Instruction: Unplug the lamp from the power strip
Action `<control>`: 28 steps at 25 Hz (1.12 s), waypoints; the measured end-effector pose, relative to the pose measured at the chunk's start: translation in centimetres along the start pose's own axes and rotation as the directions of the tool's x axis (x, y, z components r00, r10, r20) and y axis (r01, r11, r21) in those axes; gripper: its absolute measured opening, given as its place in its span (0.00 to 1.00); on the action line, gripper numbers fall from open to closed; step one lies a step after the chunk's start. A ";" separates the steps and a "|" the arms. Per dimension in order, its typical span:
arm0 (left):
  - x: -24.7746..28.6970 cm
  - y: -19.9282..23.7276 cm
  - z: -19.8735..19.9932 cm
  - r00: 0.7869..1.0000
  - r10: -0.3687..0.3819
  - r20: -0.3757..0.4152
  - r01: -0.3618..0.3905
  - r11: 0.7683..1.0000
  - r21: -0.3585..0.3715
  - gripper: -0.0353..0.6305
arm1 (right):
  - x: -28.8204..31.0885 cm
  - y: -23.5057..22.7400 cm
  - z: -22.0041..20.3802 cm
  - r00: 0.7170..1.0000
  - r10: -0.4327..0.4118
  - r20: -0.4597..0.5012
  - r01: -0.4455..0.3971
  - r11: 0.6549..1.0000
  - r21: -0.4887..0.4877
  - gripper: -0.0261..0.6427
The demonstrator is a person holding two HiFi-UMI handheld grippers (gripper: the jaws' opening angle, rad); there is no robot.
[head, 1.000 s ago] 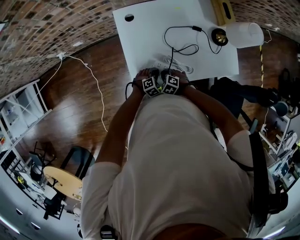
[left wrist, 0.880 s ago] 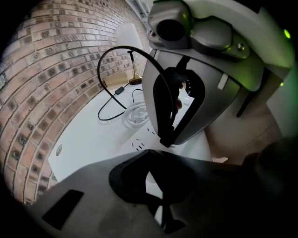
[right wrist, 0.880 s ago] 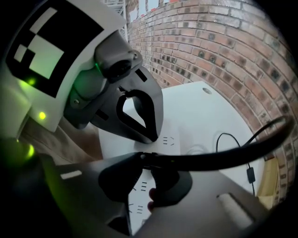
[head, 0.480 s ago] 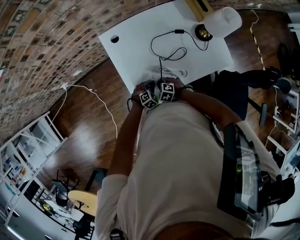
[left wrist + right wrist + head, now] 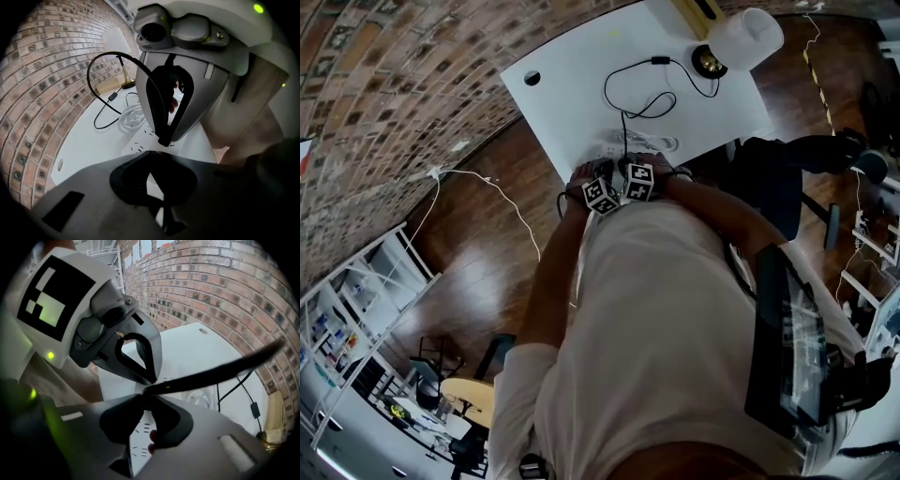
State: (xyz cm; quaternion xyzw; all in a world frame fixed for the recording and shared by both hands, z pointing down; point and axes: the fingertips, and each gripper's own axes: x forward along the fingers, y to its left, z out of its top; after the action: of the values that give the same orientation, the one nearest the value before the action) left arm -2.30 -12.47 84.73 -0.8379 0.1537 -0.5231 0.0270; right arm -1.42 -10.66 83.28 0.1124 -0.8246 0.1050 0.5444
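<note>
The lamp's plug (image 5: 164, 139) is seen at the power strip (image 5: 136, 149), near the middle of the left gripper view, clenched in the right gripper (image 5: 145, 393). Whether it has left its socket cannot be told. The left gripper (image 5: 152, 378) is closed to a point on nothing and appears pressed onto the strip, probably to keep it down during the pull. The black cord (image 5: 623, 131) is led up the white table (image 5: 572, 84) to the lamp (image 5: 748, 36), at upper right.
</note>
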 end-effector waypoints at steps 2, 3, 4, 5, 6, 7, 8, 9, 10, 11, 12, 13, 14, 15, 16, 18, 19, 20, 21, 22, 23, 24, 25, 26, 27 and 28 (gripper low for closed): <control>0.1 0.0 0.1 1.000 0.000 0.003 0.000 1.000 0.003 0.03 | -0.7 -0.1 0.0 1.000 -0.009 0.004 0.009 1.000 -0.011 0.12; 0.1 0.0 0.2 1.000 0.002 0.005 -0.002 1.000 0.004 0.03 | -1.0 -0.2 0.0 1.000 -0.012 0.009 0.012 1.000 -0.011 0.12; 0.1 0.1 0.2 1.000 0.006 0.006 -0.006 1.000 0.004 0.03 | -1.1 -0.2 0.0 1.000 -0.015 0.015 0.015 1.000 -0.009 0.12; 0.0 0.1 0.1 1.000 0.009 0.007 -0.009 1.000 0.003 0.03 | -1.3 -0.2 0.0 1.000 -0.018 0.022 0.018 1.000 -0.006 0.12; 0.0 0.2 0.1 1.000 0.013 0.006 -0.013 1.000 0.003 0.03 | -1.6 -0.2 0.1 0.999 -0.019 0.030 0.019 1.000 -0.003 0.11; 0.0 0.2 0.0 1.000 0.016 0.005 -0.016 1.000 0.003 0.03 | -1.9 -0.2 0.3 0.999 -0.018 0.037 0.018 1.000 0.001 0.10; 0.0 0.3 0.0 1.000 0.020 0.005 -0.020 1.000 0.004 0.03 | -2.1 -0.1 0.3 0.999 -0.016 0.041 0.016 1.000 0.006 0.10; 0.0 0.3 0.0 1.000 0.024 0.005 -0.024 1.000 0.003 0.03 | -2.2 -0.1 0.4 0.999 -0.015 0.043 0.014 1.000 0.009 0.10; -0.1 0.3 -0.1 1.000 0.026 0.007 -0.026 1.000 0.001 0.03 | -2.2 -0.1 0.5 0.999 -0.014 0.043 0.013 1.000 0.009 0.10; -0.1 0.2 -0.1 1.000 0.027 0.007 -0.027 1.000 -0.001 0.03 | -2.3 -0.1 0.6 0.999 -0.013 0.042 0.013 1.000 0.006 0.10; -0.1 0.2 -0.2 1.000 0.026 0.006 -0.026 1.000 -0.001 0.03 | -2.3 -0.1 0.7 0.999 -0.013 0.042 0.013 1.000 0.002 0.10; -0.1 0.2 -0.2 1.000 0.024 0.004 -0.024 1.000 0.000 0.03 | -2.2 -0.1 0.8 0.999 -0.013 0.040 0.013 1.000 -0.003 0.10; -0.1 0.2 -0.2 1.000 0.023 0.003 -0.023 1.000 0.000 0.03 | -2.2 -0.1 0.8 0.999 -0.012 0.038 0.012 1.000 -0.006 0.10; -0.1 0.2 -0.2 1.000 0.022 0.002 -0.022 1.000 -0.001 0.03 | -2.2 0.0 0.8 0.999 -0.012 0.036 0.012 1.000 -0.008 0.10; -0.2 0.2 -0.2 1.000 0.021 0.001 -0.021 1.000 -0.004 0.03 | -2.3 0.0 0.8 0.999 -0.013 0.034 0.013 1.000 -0.010 0.10; -0.2 0.2 -0.3 1.000 0.020 -0.003 -0.020 1.000 -0.010 0.03 | -2.3 0.0 0.8 0.999 -0.015 0.031 0.016 1.000 -0.010 0.09; -0.2 0.2 -0.3 1.000 0.019 -0.006 -0.019 1.000 -0.012 0.03 | -2.3 0.0 0.8 1.000 -0.015 0.028 0.015 1.000 -0.008 0.09; -0.2 0.3 -0.2 1.000 0.018 -0.009 -0.018 1.000 -0.011 0.03 | -2.3 0.0 0.9 1.000 -0.012 0.025 0.013 1.000 -0.005 0.09; -0.2 0.3 -0.2 1.000 0.017 -0.011 -0.018 1.000 -0.006 0.03 | -2.3 -0.1 0.9 1.000 -0.008 0.023 0.008 1.000 0.001 0.09; -0.1 0.3 -0.2 1.000 0.018 -0.013 -0.018 1.000 0.005 0.03 | -2.3 -0.1 0.9 1.000 -0.002 0.022 0.002 1.000 0.009 0.09; -0.1 0.3 -0.2 1.000 0.019 -0.014 -0.019 1.000 0.021 0.03 | -2.3 -0.1 1.0 1.000 0.004 0.022 -0.004 1.000 0.016 0.09; -0.1 0.3 -0.2 1.000 0.021 -0.014 -0.020 0.999 0.038 0.03 | -2.4 -0.1 1.0 1.000 0.009 0.024 -0.009 1.000 0.022 0.09; -0.1 0.3 -0.2 1.000 0.022 -0.015 -0.021 0.998 0.051 0.03 | -2.4 -0.2 0.9 1.000 0.012 0.025 -0.012 1.000 0.024 0.08; -0.1 0.3 -0.1 1.000 0.022 -0.017 -0.021 0.998 0.057 0.03 | -2.5 -0.1 0.9 1.000 0.013 0.025 -0.014 1.000 0.024 0.08; -0.1 0.2 -0.1 1.000 0.020 -0.021 -0.019 0.998 0.053 0.03 | -2.5 -0.1 0.8 1.000 0.013 0.021 -0.014 1.000 0.026 0.08; 0.0 0.2 -0.2 0.999 0.020 -0.026 -0.018 0.999 0.042 0.03 | -2.4 -0.2 0.9 1.000 0.011 0.015 -0.012 1.000 0.027 0.08</control>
State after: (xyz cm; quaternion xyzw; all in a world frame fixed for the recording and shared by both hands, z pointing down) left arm -2.51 -12.63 84.73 -0.8285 0.1510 -0.5371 0.0474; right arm -1.19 -10.90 80.71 0.1160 -0.8276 0.1186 0.5362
